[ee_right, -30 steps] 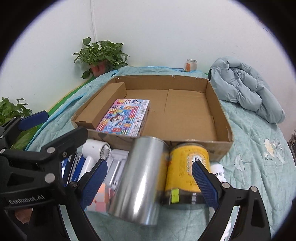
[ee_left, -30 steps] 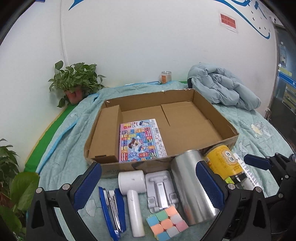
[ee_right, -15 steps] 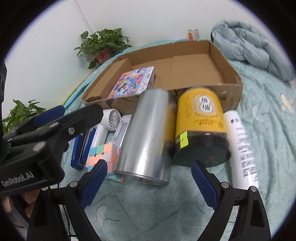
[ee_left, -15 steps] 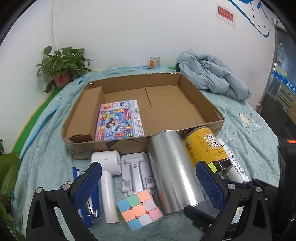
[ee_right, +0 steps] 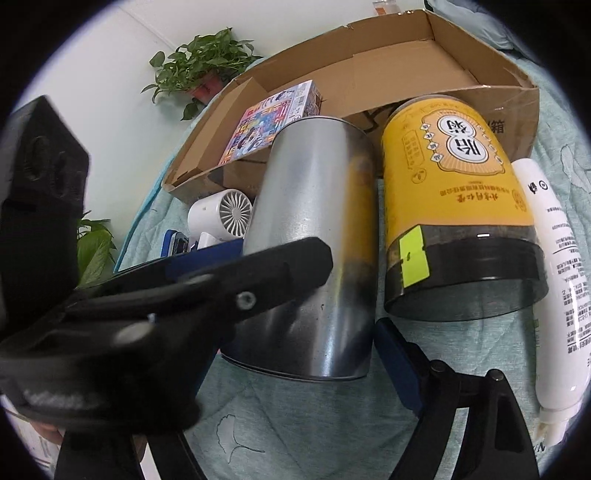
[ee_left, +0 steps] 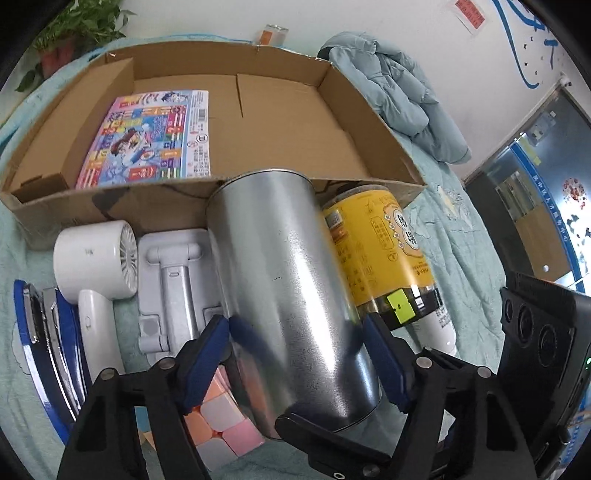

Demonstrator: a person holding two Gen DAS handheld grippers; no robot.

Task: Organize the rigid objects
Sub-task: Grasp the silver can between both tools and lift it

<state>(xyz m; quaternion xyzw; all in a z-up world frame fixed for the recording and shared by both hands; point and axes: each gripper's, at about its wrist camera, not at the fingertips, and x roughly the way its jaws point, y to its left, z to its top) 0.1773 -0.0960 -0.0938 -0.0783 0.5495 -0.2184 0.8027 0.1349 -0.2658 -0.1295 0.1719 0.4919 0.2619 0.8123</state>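
The left gripper (ee_left: 295, 354) is closing around one silver can (ee_left: 288, 288), lying between its fingers. One yellow jar (ee_left: 376, 251) is lying just right. The right gripper (ee_right: 314, 354) is closing, holding nothing.

White wall (ee_left: 332, 18) (blue markings), potted plant (ee_right: 199, 70), teal quilt (ee_right: 314, 424), bundled jacket (ee_left: 399, 92).

Yellow jar (ee_right: 456, 177): large Chinese characters in a white double-circle badge, seen upside down; smaller Chinese lines below, not legible. Cardboard box (ee_right: 513, 122): character 箱 printed on front wall. White tube (ee_right: 554, 280): fine print, unreadable. Red wall sign (ee_left: 466, 14): illegible.
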